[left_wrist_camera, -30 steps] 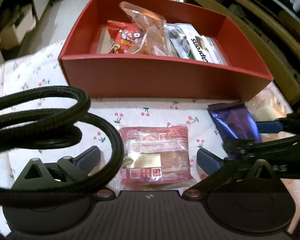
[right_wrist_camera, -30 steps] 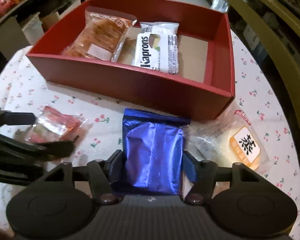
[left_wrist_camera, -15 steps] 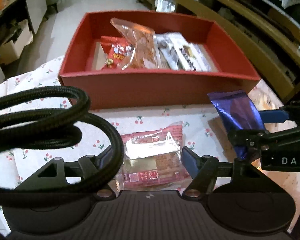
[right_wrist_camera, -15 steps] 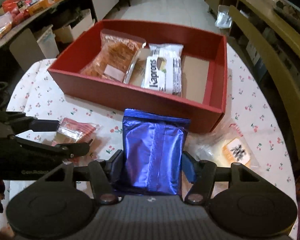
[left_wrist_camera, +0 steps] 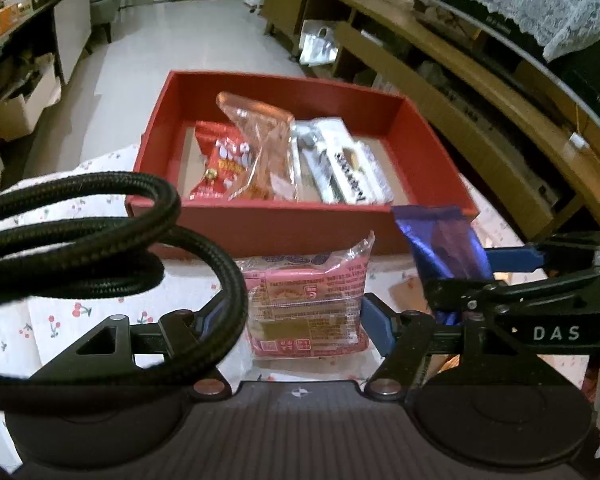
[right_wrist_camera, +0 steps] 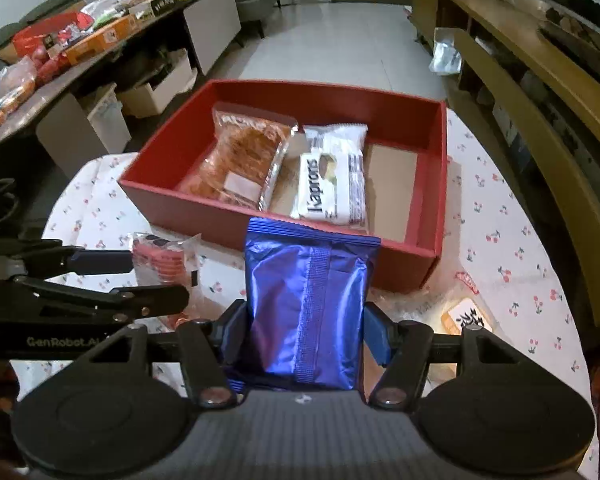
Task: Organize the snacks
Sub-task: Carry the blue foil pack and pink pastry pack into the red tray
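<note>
My left gripper [left_wrist_camera: 296,320] is shut on a pink snack packet [left_wrist_camera: 308,300] and holds it above the cherry-print tablecloth, in front of the red box [left_wrist_camera: 300,224]. My right gripper [right_wrist_camera: 306,328] is shut on a blue foil snack packet [right_wrist_camera: 308,304], also lifted in front of the red box [right_wrist_camera: 220,216]. The box holds an orange snack bag [right_wrist_camera: 240,160], a white Kaprons packet [right_wrist_camera: 332,184] and a red snack bag [left_wrist_camera: 216,164]. The blue packet [left_wrist_camera: 440,240] shows at the right in the left wrist view. The pink packet [right_wrist_camera: 164,260] shows at the left in the right wrist view.
A clear packet with a yellow label [right_wrist_camera: 464,316] lies on the tablecloth right of my right gripper. A black braided cable [left_wrist_camera: 100,240] loops across the left wrist view. Wooden furniture [right_wrist_camera: 540,128] stands to the right, a cluttered counter [right_wrist_camera: 60,48] to the left.
My left gripper has closed on the pink packet and lifted it off the table. Both grippers have risen with their packets; the box now looks lower and farther.
</note>
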The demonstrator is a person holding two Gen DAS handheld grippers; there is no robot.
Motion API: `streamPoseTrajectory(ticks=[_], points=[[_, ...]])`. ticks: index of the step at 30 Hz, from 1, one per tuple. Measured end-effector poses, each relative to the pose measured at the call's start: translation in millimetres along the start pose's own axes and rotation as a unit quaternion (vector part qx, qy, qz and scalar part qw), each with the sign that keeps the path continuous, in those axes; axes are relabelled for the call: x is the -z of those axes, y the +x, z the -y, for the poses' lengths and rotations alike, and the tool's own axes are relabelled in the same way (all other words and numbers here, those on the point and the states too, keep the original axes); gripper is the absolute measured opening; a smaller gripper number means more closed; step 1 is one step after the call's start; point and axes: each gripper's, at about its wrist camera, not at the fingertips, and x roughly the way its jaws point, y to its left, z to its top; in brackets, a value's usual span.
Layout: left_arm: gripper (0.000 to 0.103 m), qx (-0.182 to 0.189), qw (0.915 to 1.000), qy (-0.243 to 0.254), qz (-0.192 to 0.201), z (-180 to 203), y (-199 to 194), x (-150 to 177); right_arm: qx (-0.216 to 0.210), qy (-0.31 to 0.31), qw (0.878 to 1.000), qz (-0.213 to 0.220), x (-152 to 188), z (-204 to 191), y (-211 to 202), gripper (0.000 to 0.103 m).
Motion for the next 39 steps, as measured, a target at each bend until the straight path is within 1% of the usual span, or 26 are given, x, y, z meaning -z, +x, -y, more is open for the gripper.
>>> streamPoseTrajectory(ticks=[14, 18, 25, 29, 30, 31, 33, 34, 36, 38, 39], points=[[0.074, 0.011, 0.9994, -0.014, 0.029, 0.5, -8.7, -16.5, -0.004, 0.011, 0.999, 0.034, -19.2, 0.1, -13.1, 0.065], [0.073, 0.008, 0.9992, -0.011, 0.038, 2.6, -8.7, -27.4, -0.002, 0.017, 0.999, 0.046, -29.3, 2.8, -15.8, 0.064], [0.072, 0.002, 0.9982, -0.016, 0.059, 1.9, -2.9, -54.5, 0.004, 0.026, 0.997, 0.075, -58.0, 8.6, -16.9, 0.065], [0.071, -0.006, 0.9981, -0.010, 0.061, 2.3, 4.4, -64.8, 0.006, 0.031, 0.996, 0.079, -68.3, 13.0, -9.1, 0.065], [0.067, -0.009, 0.9981, -0.009, 0.061, 2.7, 7.1, -66.6, 0.007, 0.030, 0.996, 0.078, -70.3, 14.1, -6.2, 0.065], [0.055, -0.001, 0.9981, -0.009, 0.060, 2.6, 10.1, -69.1, 0.004, 0.030, 0.997, 0.077, -72.9, 14.7, -2.4, 0.065], [0.043, 0.001, 0.9984, -0.012, 0.055, 3.3, 14.8, -73.3, 0.009, 0.029, 0.997, 0.077, -77.3, 14.1, 5.0, 0.065], [0.048, -0.008, 0.9982, -0.007, 0.059, 3.5, 18.5, -75.1, 0.014, 0.027, 0.996, 0.078, -80.0, 14.5, 8.7, 0.064], [0.052, -0.017, 0.9984, -0.013, 0.053, -3.2, 29.4, -77.2, 0.013, 0.026, 0.997, 0.074, -84.2, 16.9, 17.4, 0.065], [0.052, -0.012, 0.9989, -0.028, 0.037, -9.8, 41.7, -76.6, 0.019, 0.025, 0.997, 0.065, -87.2, 17.9, 28.9, 0.065], [0.052, -0.016, 0.9990, -0.030, 0.031, -11.3, 46.3, -75.7, 0.025, 0.020, 0.998, 0.062, -88.0, 17.6, 35.5, 0.065]])
